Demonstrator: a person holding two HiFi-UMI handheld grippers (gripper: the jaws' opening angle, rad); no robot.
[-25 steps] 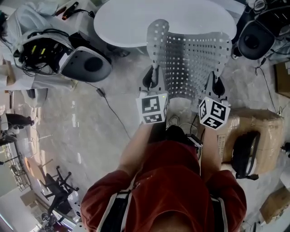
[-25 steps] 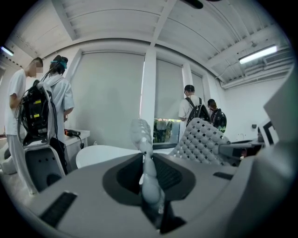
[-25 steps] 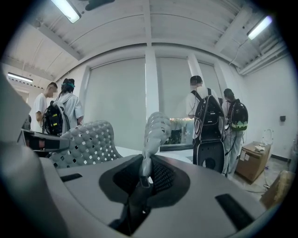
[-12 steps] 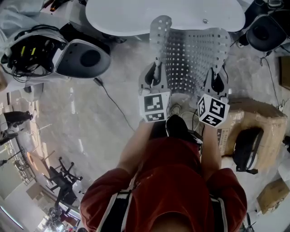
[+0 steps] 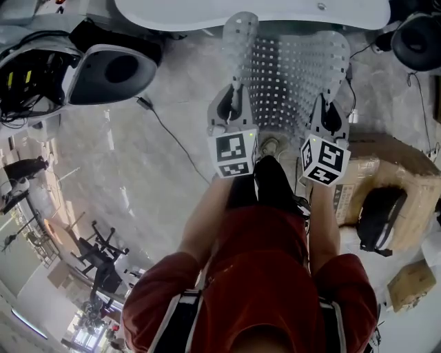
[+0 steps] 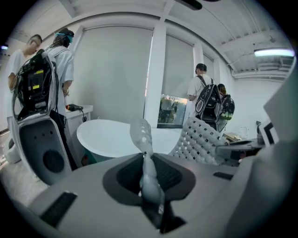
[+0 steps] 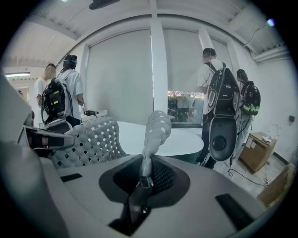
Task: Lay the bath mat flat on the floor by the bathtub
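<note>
Bath mat [image 5: 296, 76]: white and perforated, held up in a curved sheet between the two grippers, just in front of the bathtub [image 5: 179, 17]. Whether its lower edge touches the floor [image 5: 138, 172] cannot be told.
Left gripper [image 6: 148, 172]: fingers clenched on the mat's left edge, a narrow strip of which rises between them.
Right gripper [image 7: 145, 174]: fingers clenched on the mat's right edge, which stands up from them in the same way.
Edges: in the head view the mat's far edge lies close under the bathtub's white rim.
Open room: bare marbled floor extends to the left of the mat, crossed by a thin cable [image 5: 169, 141]. A grey padded shell [image 5: 114, 69] stands further left.
Right side: a cardboard box [image 5: 413, 165] stands near the right gripper, narrowing the room there.
Containers: the box is closed, with a black object [image 5: 382, 220] against it. The bathtub's contents cannot be told.
</note>
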